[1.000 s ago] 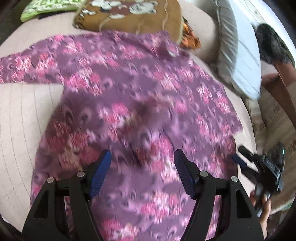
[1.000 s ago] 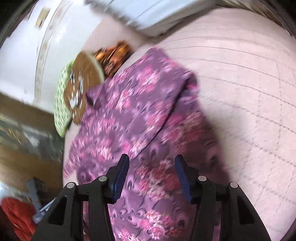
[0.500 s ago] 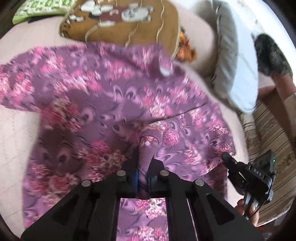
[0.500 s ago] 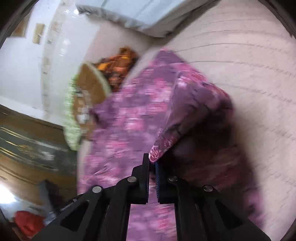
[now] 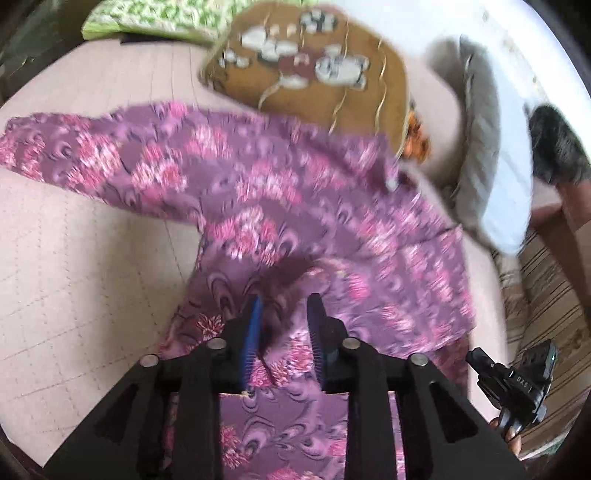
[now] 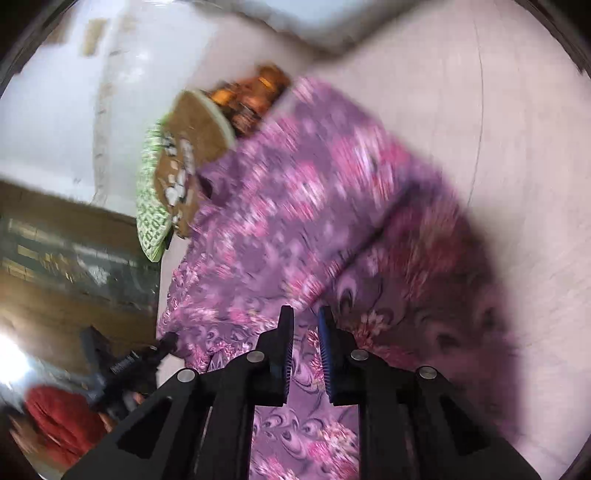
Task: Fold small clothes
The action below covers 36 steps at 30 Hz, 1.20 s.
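Observation:
A purple floral garment [image 5: 288, 206] lies spread on a pale quilted bed [image 5: 74, 258], one sleeve stretched to the far left. Its right side is folded over the middle. My left gripper [image 5: 284, 314] hangs over the folded edge with its jaws slightly apart and cloth lying between them. My right gripper [image 6: 306, 332] is over the same garment [image 6: 295, 206], jaws slightly apart above the fold edge. The right gripper also shows at the lower right of the left wrist view [image 5: 513, 384]. Both views are blurred by motion.
A brown embroidered cushion [image 5: 314, 70] and a green one [image 5: 147, 18] lie beyond the garment. A grey-white pillow [image 5: 491, 155] lies to the right. A striped mat [image 5: 546, 288] is past the bed's right edge. A white wall [image 6: 55, 92] is at the left.
Both grippers closed on the garment's right side, carried it over the middle, and have now parted their jaws a little. The right side now lies folded over.

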Motion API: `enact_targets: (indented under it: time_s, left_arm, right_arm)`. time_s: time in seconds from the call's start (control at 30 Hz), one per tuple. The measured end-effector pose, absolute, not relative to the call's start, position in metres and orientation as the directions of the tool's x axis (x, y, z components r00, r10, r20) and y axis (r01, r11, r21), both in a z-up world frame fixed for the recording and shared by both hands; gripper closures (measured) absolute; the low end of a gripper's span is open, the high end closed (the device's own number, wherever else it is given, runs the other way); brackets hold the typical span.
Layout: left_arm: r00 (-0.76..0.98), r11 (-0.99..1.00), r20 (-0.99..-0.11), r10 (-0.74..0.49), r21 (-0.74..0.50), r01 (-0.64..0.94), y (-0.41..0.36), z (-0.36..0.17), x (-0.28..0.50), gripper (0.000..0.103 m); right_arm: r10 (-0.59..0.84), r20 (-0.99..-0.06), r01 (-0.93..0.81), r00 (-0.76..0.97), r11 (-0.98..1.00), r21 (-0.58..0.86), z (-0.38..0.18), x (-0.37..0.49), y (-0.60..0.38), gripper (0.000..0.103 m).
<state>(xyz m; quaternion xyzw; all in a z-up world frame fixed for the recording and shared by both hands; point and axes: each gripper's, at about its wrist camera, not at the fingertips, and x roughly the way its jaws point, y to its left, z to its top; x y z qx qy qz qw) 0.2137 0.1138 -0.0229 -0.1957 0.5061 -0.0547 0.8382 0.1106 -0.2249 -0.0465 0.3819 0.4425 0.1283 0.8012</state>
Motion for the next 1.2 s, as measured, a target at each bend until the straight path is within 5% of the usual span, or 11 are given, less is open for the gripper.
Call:
enact_targets:
  time_s: [0.13,0.3,0.6,0.63,0.67,0.7,1.0,1.1,1.17,1.2]
  left_arm:
    - [0.466,0.906,-0.808,-0.36,-0.423,-0.034,0.086,-0.011,0.206,0.054]
    - [0.451,0.931,-0.847,-0.281,-0.355,-0.088,0.085,-0.036,0.197,0.053]
    - [0.383,0.945,-0.884,-0.27,-0.32,-0.073,0.07,-0.083,0.208,0.053]
    - [0.391,0.941,-0.877,-0.278,-0.33,-0.071,0.066,-0.083,0.209,0.058]
    - [0.389,0.937,-0.875,-0.289,-0.343,-0.075,0.063,-0.083,0.211,0.079]
    - [0.378,0.928,-0.871,-0.313,-0.366,-0.075,0.062,-0.083,0.213,0.089]
    - [0.384,0.896,-0.839,-0.385,-0.44,-0.064,0.066,-0.063,0.215,0.091]
    - [0.389,0.896,-0.834,-0.39,-0.442,-0.048,0.076,-0.058,0.207,0.073]
    - [0.405,0.894,-0.829,-0.385,-0.444,-0.06,0.085,-0.058,0.207,0.049]
    - [0.411,0.892,-0.829,-0.38,-0.446,-0.075,0.088,-0.059,0.209,0.049]
  right_arm:
    - [0.498,-0.595,0.054,0.63,0.737,0.674,-0.015,0.116,-0.229,0.076]
    - [0.579,-0.598,0.044,0.554,0.697,0.715,-0.028,0.122,-0.213,0.07]
    - [0.479,-0.681,0.21,0.553,0.711,0.671,-0.066,0.119,-0.222,0.069]
    - [0.468,-0.677,0.234,0.568,0.697,0.678,-0.067,0.119,-0.228,0.066]
    - [0.457,-0.676,0.264,0.578,0.679,0.685,-0.07,0.122,-0.234,0.064]
    - [0.454,-0.674,0.277,0.583,0.669,0.69,-0.073,0.124,-0.238,0.064]
    - [0.448,-0.679,0.305,0.582,0.654,0.693,-0.074,0.143,-0.243,0.065]
    - [0.487,-0.683,0.295,0.544,0.651,0.699,-0.071,0.132,-0.243,0.065]
    - [0.494,-0.687,0.241,0.533,0.689,0.683,-0.065,0.126,-0.236,0.064]
    - [0.48,-0.697,0.232,0.532,0.71,0.665,-0.064,0.126,-0.234,0.063]
